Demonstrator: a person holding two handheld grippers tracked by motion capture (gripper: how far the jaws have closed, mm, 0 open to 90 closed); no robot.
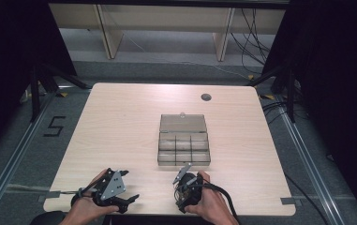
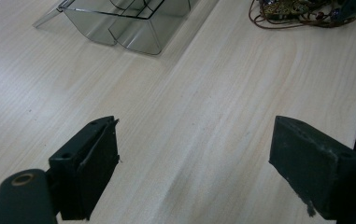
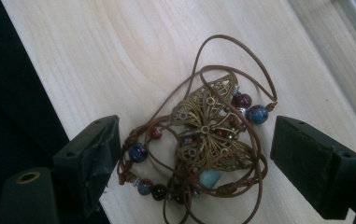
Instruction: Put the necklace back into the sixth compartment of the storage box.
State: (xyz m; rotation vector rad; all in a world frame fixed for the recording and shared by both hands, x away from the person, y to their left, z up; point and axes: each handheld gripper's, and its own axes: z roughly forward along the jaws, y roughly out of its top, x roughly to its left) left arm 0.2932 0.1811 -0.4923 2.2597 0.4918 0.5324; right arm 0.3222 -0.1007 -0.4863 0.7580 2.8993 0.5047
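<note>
Hovering low over the near edge of the counter (image 1: 120, 122), the right hand-held gripper (image 3: 196, 158), jaws spread wide apart with nothing clamped between them. Lying on the wood between those jaws, a necklace (image 3: 203, 140): thin brown cord in tangled loops, a brass butterfly pendant at the middle, dark red and blue beads strung around it, one pale turquoise bead at the near side. Touching neither jaw, as far as the right gripper view lets one judge, though a loop of cord runs close to the left jaw. Sitting right at the counter's near edge, with dark floor just beyond.

Seen from the high view, the right hand-held gripper (image 1: 182, 174) pointing toward a clear plastic box (image 1: 184, 149) just ahead of it, lid (image 1: 183, 123) thrown back flat and compartments in rows. Necklace hidden under that hand there.

Held near the counter's near-left corner, well apart from the box, the left hand-held gripper (image 1: 128, 186), jaws likewise wide apart and holding nothing. Resting over bare wood in the left gripper view (image 2: 194, 158), with the plastic box (image 2: 119, 23) at the far upper left and the necklace (image 2: 297, 11) at the upper right edge, too far off for detail.
</note>
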